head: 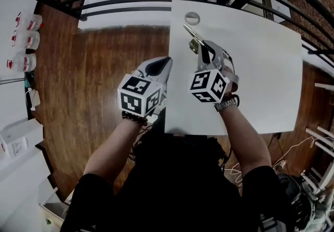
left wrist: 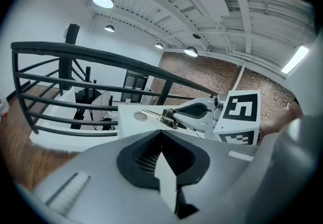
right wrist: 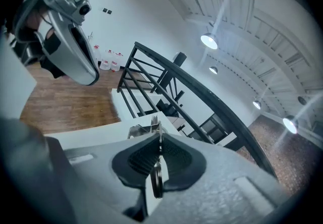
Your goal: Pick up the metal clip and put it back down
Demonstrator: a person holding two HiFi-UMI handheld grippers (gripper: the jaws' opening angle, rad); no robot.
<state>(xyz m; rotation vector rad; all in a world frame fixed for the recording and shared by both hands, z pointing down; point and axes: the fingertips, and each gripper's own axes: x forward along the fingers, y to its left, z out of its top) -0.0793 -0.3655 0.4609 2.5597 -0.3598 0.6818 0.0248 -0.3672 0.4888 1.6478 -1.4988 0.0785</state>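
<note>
One silvery metal clip, clamped between the right gripper's fingers, apparently lifted above the white table near its far edge; left gripper fingers together, empty; pick-up seemingly done, set-down outstanding.

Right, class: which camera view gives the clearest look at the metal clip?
The head view: the whole metal clip shows against the white table, sticking out of the right gripper. The left gripper view shows it small and side-on. The right gripper view shows it only edge-on, pinched between the pads.
</note>
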